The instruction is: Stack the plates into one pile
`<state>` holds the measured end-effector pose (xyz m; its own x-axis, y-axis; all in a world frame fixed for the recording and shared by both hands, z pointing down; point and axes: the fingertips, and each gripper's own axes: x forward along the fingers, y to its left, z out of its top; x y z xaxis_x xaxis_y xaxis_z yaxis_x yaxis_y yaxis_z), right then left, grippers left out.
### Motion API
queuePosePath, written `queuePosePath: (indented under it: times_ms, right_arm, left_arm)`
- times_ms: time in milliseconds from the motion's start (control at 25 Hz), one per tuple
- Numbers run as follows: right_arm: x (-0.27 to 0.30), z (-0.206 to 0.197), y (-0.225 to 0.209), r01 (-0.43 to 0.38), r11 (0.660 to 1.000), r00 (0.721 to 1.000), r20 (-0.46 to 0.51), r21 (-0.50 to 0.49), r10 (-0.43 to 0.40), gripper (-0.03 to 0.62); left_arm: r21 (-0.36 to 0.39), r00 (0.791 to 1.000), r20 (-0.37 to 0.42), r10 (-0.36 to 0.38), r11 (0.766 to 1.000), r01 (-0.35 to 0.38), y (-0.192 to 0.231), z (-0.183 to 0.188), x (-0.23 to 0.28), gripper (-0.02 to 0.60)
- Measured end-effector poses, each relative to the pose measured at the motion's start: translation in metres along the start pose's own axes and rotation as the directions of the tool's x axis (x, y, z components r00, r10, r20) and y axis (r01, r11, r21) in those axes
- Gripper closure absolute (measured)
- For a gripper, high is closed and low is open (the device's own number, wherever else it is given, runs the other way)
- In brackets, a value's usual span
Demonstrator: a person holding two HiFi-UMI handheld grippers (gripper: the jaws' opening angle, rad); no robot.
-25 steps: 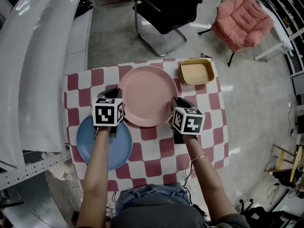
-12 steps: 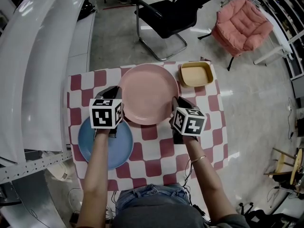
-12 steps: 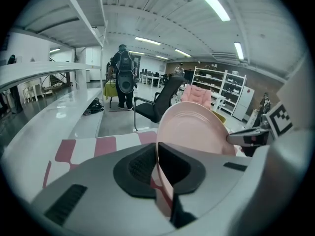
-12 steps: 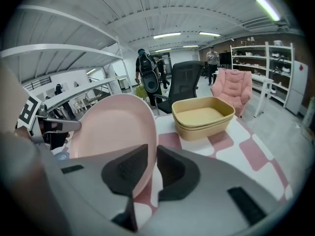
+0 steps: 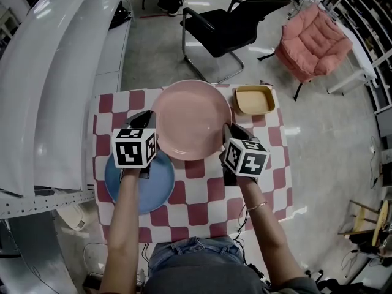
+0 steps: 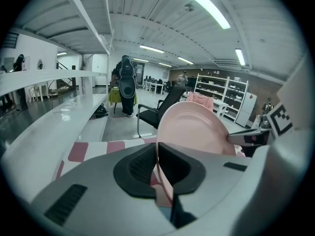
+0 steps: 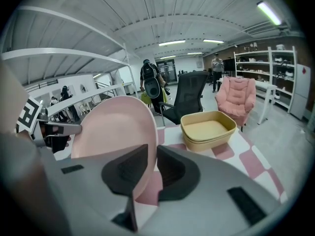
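A large pink plate (image 5: 191, 120) hangs between my two grippers above the checked table (image 5: 202, 195). My left gripper (image 5: 149, 120) is shut on its left rim, and in the left gripper view the thin edge of the pink plate (image 6: 192, 127) runs between the dark pads. My right gripper (image 5: 228, 131) is shut on the opposite rim, with the pink plate (image 7: 115, 127) pinched between its pads. A blue plate (image 5: 158, 182) lies flat at the front left, partly under my left forearm.
A yellow square dish (image 5: 255, 99) sits at the table's back right corner, also shown in the right gripper view as the yellow dish (image 7: 209, 129). A white curved counter (image 5: 49, 90) runs along the left. A black chair (image 5: 226, 26) and a pink armchair (image 5: 315, 32) stand beyond the table.
The pink plate has come up a little in both grippers; its far rim now overlaps the table's back edge. The blue plate has not moved.
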<state>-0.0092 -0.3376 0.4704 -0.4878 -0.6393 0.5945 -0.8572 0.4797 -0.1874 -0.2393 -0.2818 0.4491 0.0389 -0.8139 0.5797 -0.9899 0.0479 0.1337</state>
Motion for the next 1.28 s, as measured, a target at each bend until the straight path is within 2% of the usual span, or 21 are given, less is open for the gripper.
queuePosePath:
  times_ms: [320,640,880,1280]
  right_arm:
    - [-0.015,0.002,0.04,-0.069,0.997,0.997,0.023,-0.045,0.07,0.528]
    - [-0.028,-0.006,0.093,-0.154,0.982,0.987,0.019,-0.109,0.157,0.528]
    - [-0.04,-0.018,0.139,-0.232,0.96,0.972,-0.001,-0.157,0.234,0.528]
    - [-0.048,-0.056,0.202,-0.332,0.915,0.943,-0.075,-0.231,0.323,0.528]
  left_arm:
    - [-0.051,0.996,0.046,0.075,0.996,-0.073,0.02,-0.014,-0.053,0.553]
    - [-0.126,0.986,0.065,0.156,0.981,-0.147,0.049,-0.042,-0.112,0.554]
    - [-0.194,0.972,0.068,0.226,0.959,-0.209,0.072,-0.07,-0.16,0.553]
    - [-0.303,0.944,0.042,0.327,0.905,-0.3,0.103,-0.131,-0.221,0.554]
